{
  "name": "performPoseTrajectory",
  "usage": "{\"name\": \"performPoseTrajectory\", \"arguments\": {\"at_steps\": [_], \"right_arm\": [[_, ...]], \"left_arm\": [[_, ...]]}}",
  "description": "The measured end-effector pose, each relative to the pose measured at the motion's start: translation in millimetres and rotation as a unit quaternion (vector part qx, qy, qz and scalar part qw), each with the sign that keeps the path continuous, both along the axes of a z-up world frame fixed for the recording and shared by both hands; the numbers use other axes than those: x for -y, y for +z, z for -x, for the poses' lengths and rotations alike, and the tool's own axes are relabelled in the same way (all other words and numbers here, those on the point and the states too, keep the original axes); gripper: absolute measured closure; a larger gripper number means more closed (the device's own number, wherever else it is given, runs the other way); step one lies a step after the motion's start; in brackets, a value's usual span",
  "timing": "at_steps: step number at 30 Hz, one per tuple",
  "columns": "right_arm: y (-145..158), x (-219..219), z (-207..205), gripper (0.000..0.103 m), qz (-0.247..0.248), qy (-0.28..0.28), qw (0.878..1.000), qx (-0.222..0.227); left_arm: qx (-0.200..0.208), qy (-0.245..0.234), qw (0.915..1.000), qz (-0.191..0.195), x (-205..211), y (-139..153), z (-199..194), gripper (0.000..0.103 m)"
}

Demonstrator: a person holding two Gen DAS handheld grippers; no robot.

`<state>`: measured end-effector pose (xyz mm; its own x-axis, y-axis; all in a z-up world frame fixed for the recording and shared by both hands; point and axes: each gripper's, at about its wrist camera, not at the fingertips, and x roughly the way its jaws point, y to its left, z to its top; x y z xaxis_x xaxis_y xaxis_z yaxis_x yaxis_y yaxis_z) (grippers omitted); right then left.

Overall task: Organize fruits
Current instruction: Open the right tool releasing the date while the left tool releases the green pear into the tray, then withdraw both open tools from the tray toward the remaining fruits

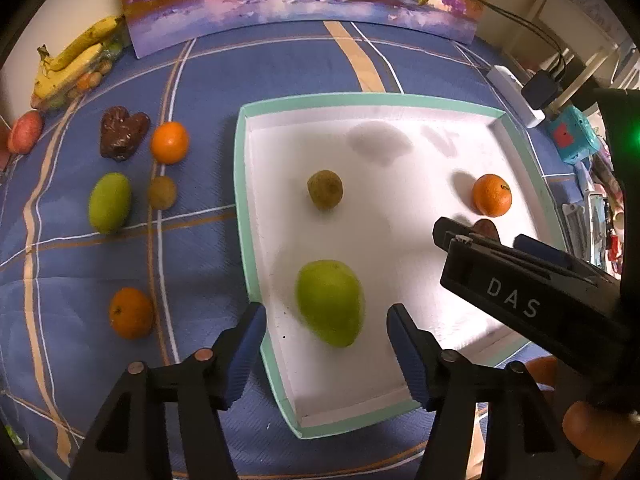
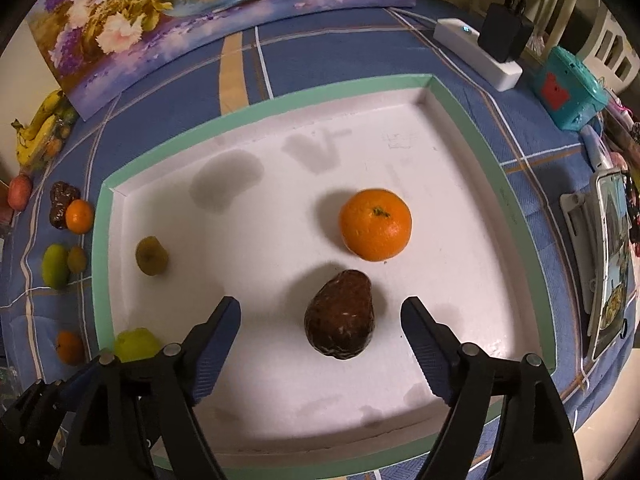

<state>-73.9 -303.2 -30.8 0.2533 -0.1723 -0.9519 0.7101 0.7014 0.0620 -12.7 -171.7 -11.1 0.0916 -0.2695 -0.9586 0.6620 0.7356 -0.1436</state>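
**Inspector:** Report on the tray.

**Assistant:** The white tray with a green rim (image 2: pixel 486 152) lies on the desk, which is covered with a blue plaid cloth (image 1: pixel 288 60). Four fruits are inside. A green mango (image 1: pixel 330 302) lies near the corner closest to the left hand-held gripper (image 1: pixel 326 356). A small brownish kiwi (image 1: pixel 325 189) sits toward the middle. An orange (image 2: pixel 375 224) and a dark brown avocado (image 2: pixel 340 314) lie on the other side, close together but apart.

**Inspector:** State of the grippers?

**Assistant:** The left hand-held gripper has its jaws spread wide, holding nothing, with the green mango between and just beyond the fingertips. The right hand-held gripper (image 2: pixel 322 344) is likewise spread wide and empty; the avocado lies between its fingers, touching neither.

**Inspector:** Fruit outside the tray?

**Assistant:** To the left of the tray, on the cloth: a second green mango (image 1: pixel 109 202) with a second kiwi (image 1: pixel 161 192) just beside it, a second dark avocado (image 1: pixel 122 132) next to an orange (image 1: pixel 169 142), and a further orange (image 1: pixel 131 313) nearer the camera. A reddish fruit (image 1: pixel 25 132) and a bunch of bananas (image 1: pixel 70 62) lie at the far left edge.

**Inspector:** Other items?

**Assistant:** A flower painting (image 2: pixel 200 12) stands at the back; a white power strip (image 2: pixel 476 54) lies to the right.
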Motion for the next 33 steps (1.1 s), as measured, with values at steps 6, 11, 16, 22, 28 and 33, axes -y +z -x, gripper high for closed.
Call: {"name": "performPoseTrajectory", "arguments": {"at_steps": [6,11,16,22,28,33], "right_arm": [[12,-5,-1,0.011,0.01,-0.007,1.0,0.018],[20,-1,4,0.011,0.018,-0.015,0.999,0.037],[28,-1,10,0.011,0.026,-0.02,0.998,0.055],[31,-6,10,0.011,0.029,-0.015,0.998,0.058],[35,-14,5,0.011,0.035,-0.001,0.997,0.063],[41,-28,-5,0.011,0.045,0.024,0.996,0.069]], "left_arm": [[0.007,0.003,0.9999,0.008,-9,10,-2,0.027],[0.024,0.022,0.9995,-0.004,-18,17,-8,0.005],[0.037,0.055,0.9978,-0.01,-38,18,-25,0.0],[0.034,0.114,0.9928,-0.008,-68,15,-52,0.0],[0.061,0.195,0.9789,0.0,-112,27,-82,0.0],[0.119,0.259,0.9584,-0.017,-152,46,-101,0.0]]}}
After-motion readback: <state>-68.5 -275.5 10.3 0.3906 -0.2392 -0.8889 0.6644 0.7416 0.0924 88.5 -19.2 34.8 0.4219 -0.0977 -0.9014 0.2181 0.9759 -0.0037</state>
